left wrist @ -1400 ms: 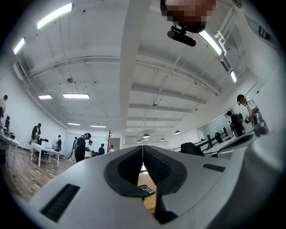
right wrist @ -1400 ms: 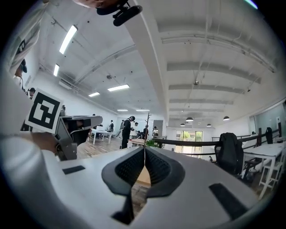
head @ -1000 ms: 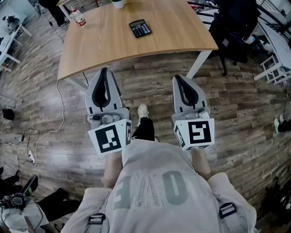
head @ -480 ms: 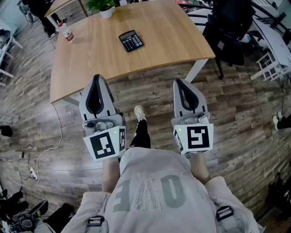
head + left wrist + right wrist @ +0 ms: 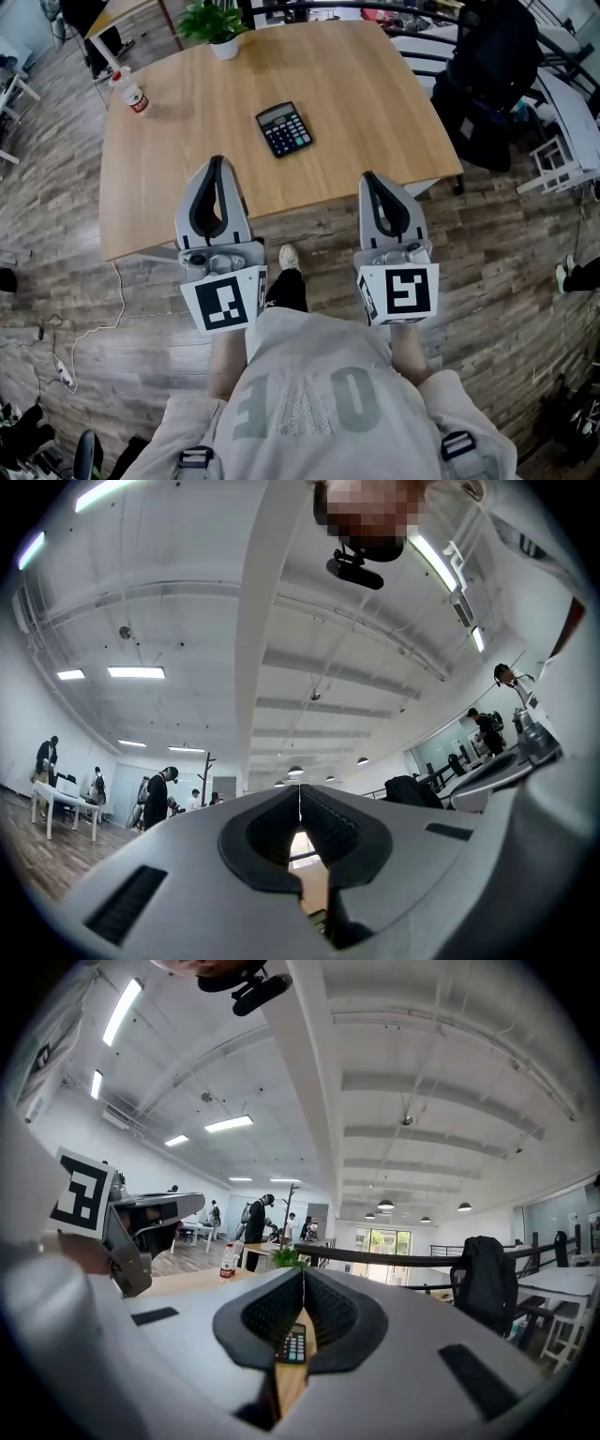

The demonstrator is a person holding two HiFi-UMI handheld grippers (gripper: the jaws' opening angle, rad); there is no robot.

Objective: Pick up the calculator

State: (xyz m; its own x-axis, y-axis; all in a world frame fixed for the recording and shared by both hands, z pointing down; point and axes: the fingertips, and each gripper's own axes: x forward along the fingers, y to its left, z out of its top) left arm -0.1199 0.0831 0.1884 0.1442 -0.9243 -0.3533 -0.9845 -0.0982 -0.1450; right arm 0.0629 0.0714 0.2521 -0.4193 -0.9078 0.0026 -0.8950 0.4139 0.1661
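The black calculator [image 5: 284, 128] lies flat on the wooden table [image 5: 366, 103], near its middle. In the head view my left gripper [image 5: 217, 161] and right gripper [image 5: 367, 175] are side by side with their tips over the table's near edge, short of the calculator. Both have their jaws together with nothing held. The right gripper view looks level across the tabletop and shows the calculator [image 5: 292, 1344] through the gap below the closed right gripper [image 5: 303, 1272]. The left gripper [image 5: 300, 789] points upward, mostly at the ceiling.
A small bottle with a red label [image 5: 131, 96] stands at the table's far left and a potted plant [image 5: 217, 23] at its far edge. A black chair [image 5: 487, 84] sits to the right, with white furniture [image 5: 562, 141] beyond. Cables [image 5: 66, 328] lie on the wood floor at left.
The table and calculator have come nearer in the head view. Both grippers, still shut, moved forward from over the floor to over the table's near edge.
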